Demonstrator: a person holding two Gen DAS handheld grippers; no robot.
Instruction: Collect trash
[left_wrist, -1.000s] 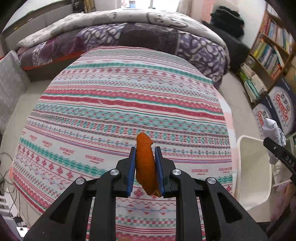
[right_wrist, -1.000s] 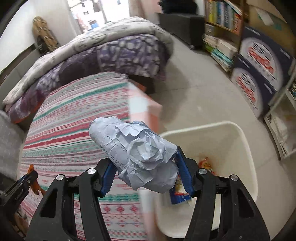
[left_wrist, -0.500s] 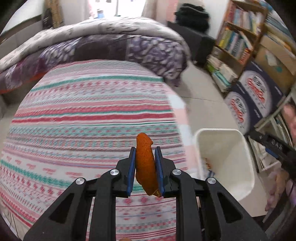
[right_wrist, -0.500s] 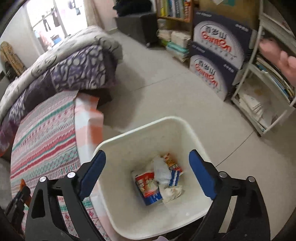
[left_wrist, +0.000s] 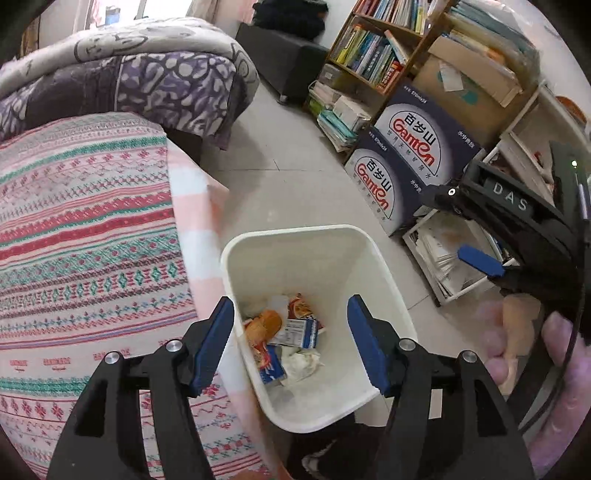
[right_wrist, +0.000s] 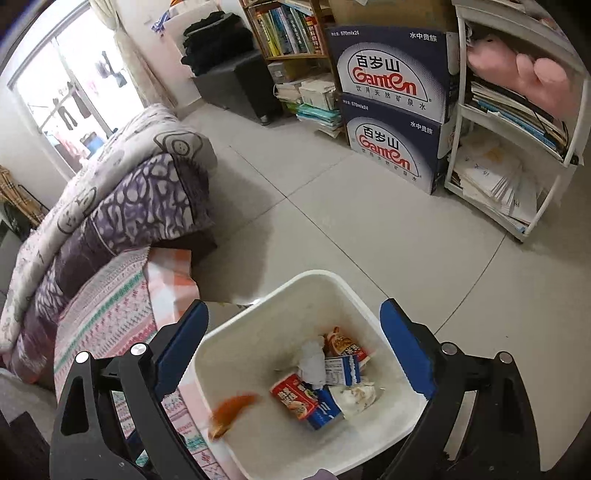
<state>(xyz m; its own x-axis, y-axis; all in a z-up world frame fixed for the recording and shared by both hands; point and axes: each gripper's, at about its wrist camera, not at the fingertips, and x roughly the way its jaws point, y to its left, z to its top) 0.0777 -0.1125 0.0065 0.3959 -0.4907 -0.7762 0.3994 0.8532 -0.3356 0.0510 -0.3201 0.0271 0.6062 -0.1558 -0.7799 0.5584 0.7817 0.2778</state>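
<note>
Released orange peel (right_wrist: 232, 410) drops into bin (right_wrist: 258, 332) holding wrappers (right_wrist: 325, 384).

The orange peel (right_wrist: 232, 408) is motion-blurred inside the white bin (right_wrist: 258, 332), its outline smeared. The bin's near rim is cut off by the frame bottom in the right wrist view. The right gripper (left_wrist: 480, 260) is partly cropped at the left wrist view's edge, one blue pad visible. Print on the wrappers (left_wrist: 299, 332) is too small to read.

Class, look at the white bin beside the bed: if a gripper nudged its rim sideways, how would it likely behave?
The white bin would probably slide on the smooth tiled floor rather than grip. It looks light: thin plastic walls, only a few wrappers and crumpled paper inside. Taller than its base, it might tip if pushed high.
</note>
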